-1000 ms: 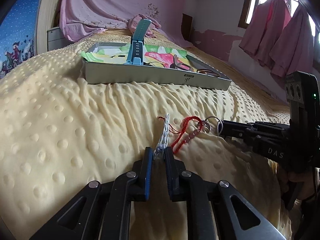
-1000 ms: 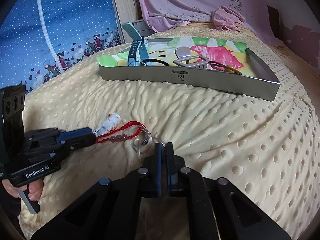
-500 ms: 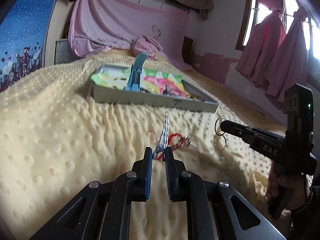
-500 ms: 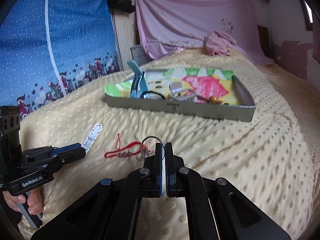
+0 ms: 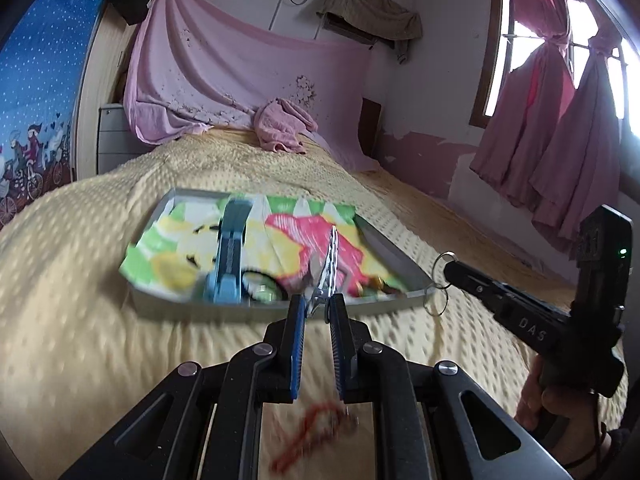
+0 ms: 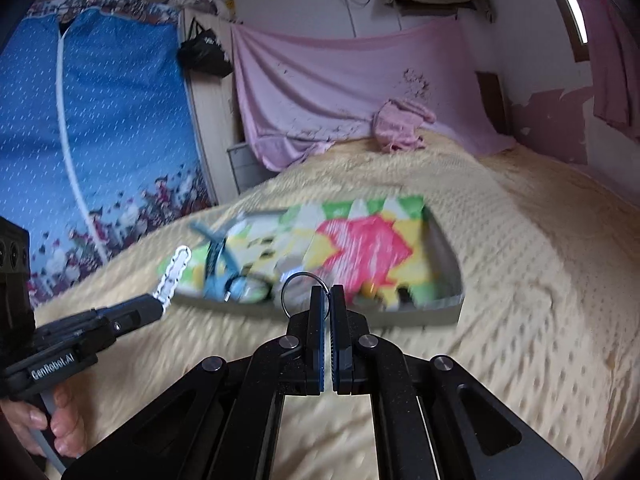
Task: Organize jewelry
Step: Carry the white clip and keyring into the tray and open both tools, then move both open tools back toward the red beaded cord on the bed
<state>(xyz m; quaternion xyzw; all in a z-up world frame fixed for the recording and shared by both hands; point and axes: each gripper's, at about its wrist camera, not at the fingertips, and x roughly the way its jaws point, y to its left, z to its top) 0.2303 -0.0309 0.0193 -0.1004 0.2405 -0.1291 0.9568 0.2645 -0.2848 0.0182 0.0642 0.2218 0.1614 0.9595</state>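
Note:
My left gripper (image 5: pixel 318 304) is shut on the end of a white scalloped hair clip (image 5: pixel 330 256), held in the air in front of the grey tray (image 5: pixel 192 308). The tray has a colourful lining and holds a blue watch strap (image 5: pixel 230 256) and a black band (image 5: pixel 256 276). My right gripper (image 6: pixel 329 296) is shut on linked metal rings (image 6: pixel 303 273), level with the tray's near wall (image 6: pixel 420 314). In the right wrist view the left gripper (image 6: pixel 156 304) and clip (image 6: pixel 174 272) hover at the tray's left corner. A red bead bracelet (image 5: pixel 312 436) lies on the bedspread below my left gripper.
The tray sits on a yellow dotted bedspread (image 5: pixel 80 320). A crumpled pink cloth (image 5: pixel 282 128) lies at the bed's far end under a hung pink sheet. Pink curtains (image 5: pixel 552 140) hang on the right, and a blue printed cover (image 6: pixel 100 120) stands on the left.
Both grippers have lifted off the bed and moved toward the tray, the left carrying the clip and the right the rings. The red bracelet stayed on the bedspread.

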